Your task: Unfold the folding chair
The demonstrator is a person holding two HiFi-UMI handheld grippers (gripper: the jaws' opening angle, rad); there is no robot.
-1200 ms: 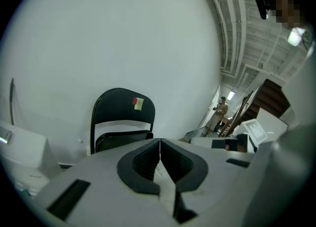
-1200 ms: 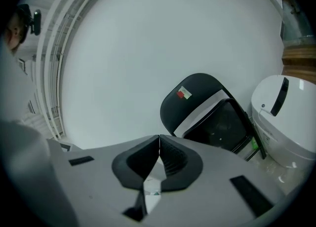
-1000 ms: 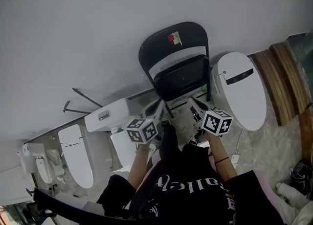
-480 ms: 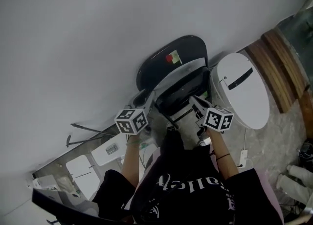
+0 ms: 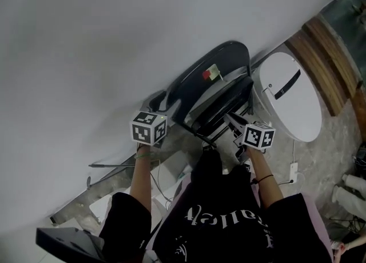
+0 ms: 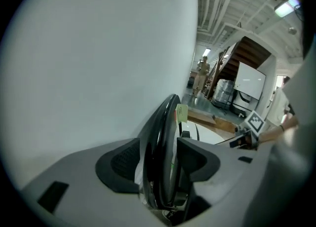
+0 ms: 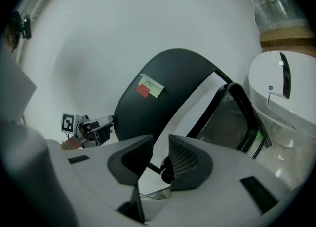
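The black metal folding chair (image 5: 229,59) stands on the pale stone floor (image 5: 320,153) against the plain white wall (image 5: 114,39). Its seat is folded up close under the rounded backrest. A small red and pale green sticker (image 5: 211,74) sits on the backrest. Just beside the chair, on the person's right, is a white oval toilet (image 5: 289,99), with brown wooden planks (image 5: 323,56) beyond it.

The person, in a black printed shirt (image 5: 223,222), reaches both bare forearms forward toward the chair. The left forearm (image 5: 143,176) stretches out to the side of the backrest nearest the wall. The left hand-held gripper (image 6: 159,159) points forward and somewhat down. Its jaws have just been opening and now stand wide apart, with the backrest edge-on between them. A sliver of light shows between that edge and the right pad.

The right forearm (image 5: 260,173), with a thin dark band at the wrist, is drawn in closer to the body. The right hand-held gripper (image 7: 159,154) points at the lower front of the chair, near the folded seat. Its jaws have just been opening and are parted by a narrow gap. A thin dark bar of the chair crosses low in that gap, and whether the pads touch it cannot be told.
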